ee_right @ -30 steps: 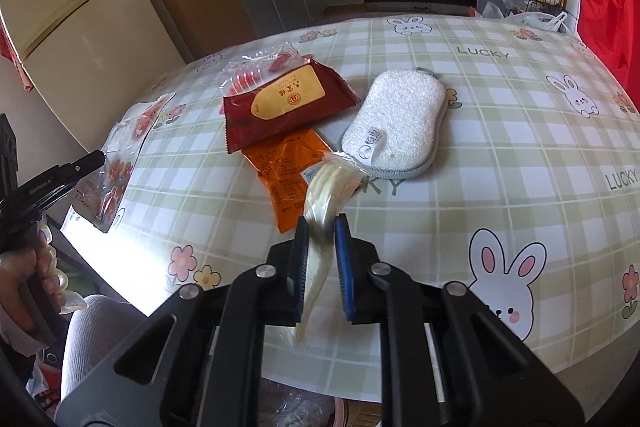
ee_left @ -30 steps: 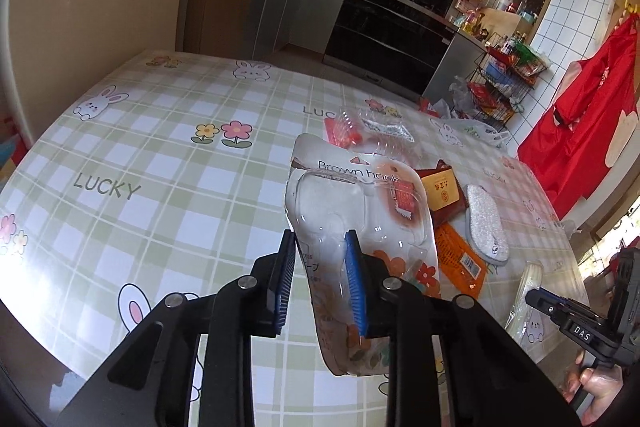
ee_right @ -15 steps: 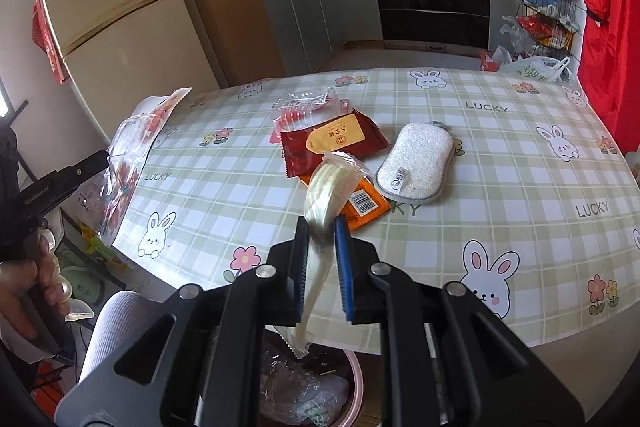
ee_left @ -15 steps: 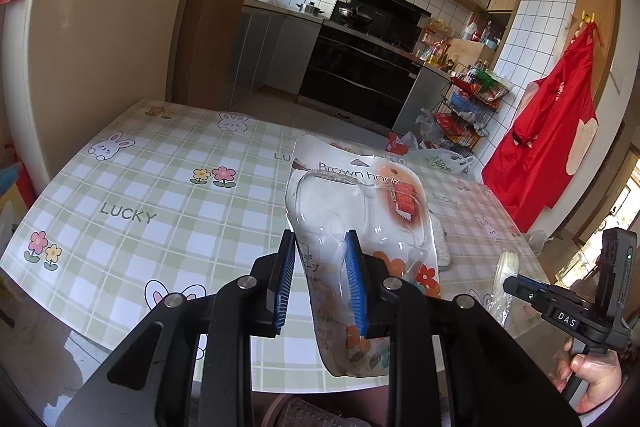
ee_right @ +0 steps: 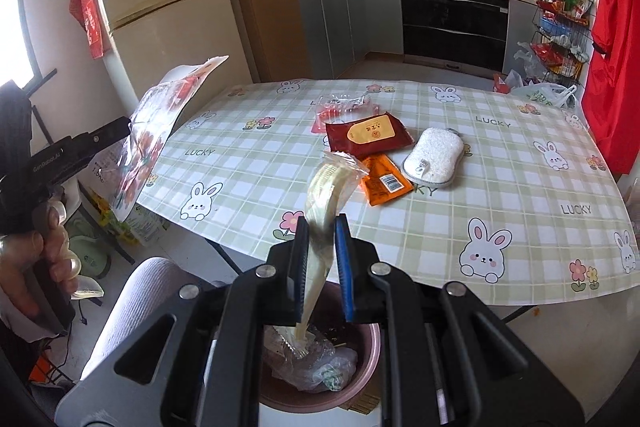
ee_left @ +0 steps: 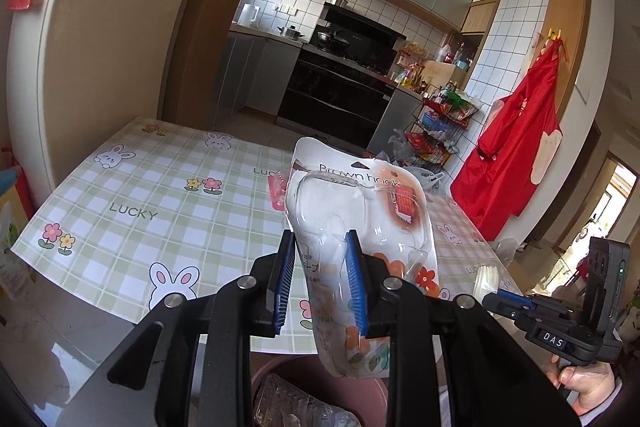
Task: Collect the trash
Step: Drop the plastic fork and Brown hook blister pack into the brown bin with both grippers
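Note:
My left gripper (ee_left: 320,283) is shut on a clear "Brown hook" blister pack (ee_left: 360,223) and holds it above the pink trash bin (ee_left: 376,399). The pack also shows in the right wrist view (ee_right: 156,135). My right gripper (ee_right: 322,267) is shut on a pale yellow plastic wrapper (ee_right: 328,195), which hangs down over the bin (ee_right: 360,359). On the table lie a red packet (ee_right: 366,135), an orange packet (ee_right: 386,183) and a clear red-printed wrapper (ee_right: 344,105).
The checked tablecloth (ee_right: 500,187) covers the table, whose near edge is just past the bin. A white sponge pad (ee_right: 434,155) lies beside the packets. A grey chair seat (ee_right: 136,291) stands left of the bin. The bin holds several clear wrappers.
Both grippers have drawn back from the table and risen with their items. The trash bin has come into view under them.

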`<state>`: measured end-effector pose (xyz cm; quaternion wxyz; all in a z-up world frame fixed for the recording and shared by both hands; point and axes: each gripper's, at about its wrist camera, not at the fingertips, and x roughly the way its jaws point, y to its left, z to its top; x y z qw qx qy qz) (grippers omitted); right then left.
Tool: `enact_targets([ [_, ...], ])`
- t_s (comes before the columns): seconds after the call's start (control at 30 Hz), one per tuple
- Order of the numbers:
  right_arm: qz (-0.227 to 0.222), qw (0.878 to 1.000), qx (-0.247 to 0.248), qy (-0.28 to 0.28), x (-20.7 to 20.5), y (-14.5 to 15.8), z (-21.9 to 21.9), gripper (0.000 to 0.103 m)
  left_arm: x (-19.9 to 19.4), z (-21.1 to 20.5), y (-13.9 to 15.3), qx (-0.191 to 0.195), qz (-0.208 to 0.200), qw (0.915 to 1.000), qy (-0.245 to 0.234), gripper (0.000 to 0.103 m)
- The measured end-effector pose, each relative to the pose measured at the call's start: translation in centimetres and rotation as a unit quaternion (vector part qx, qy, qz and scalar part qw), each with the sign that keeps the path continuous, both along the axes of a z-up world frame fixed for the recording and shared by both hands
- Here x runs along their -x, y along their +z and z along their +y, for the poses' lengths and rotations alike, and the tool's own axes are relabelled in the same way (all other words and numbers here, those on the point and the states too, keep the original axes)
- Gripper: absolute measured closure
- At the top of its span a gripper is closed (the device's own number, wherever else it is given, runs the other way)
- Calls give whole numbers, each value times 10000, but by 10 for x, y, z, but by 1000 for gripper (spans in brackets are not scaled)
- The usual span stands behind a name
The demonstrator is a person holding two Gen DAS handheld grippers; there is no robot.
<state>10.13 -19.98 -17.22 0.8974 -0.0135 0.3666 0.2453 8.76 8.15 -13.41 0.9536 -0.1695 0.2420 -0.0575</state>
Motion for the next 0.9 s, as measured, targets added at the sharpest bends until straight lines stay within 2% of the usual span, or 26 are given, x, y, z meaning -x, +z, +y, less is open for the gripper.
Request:
enact_targets([
  [0.27,31,9997,172,158,26,-3,10,86,28,7,6,175,-157,9997,9,78],
  [0.53,191,9993,253,202,23,-13,13,85,27,15,7,236,-184,9995,43,78],
  [0.87,302,9990,203,245,17,-18,17,74,17,4,-3,268,-59,9995,-172,78],
  [0.9,281,9992,179,210,16,-17,15,68,17,4,-3,263,-60,9995,-185,78],
])
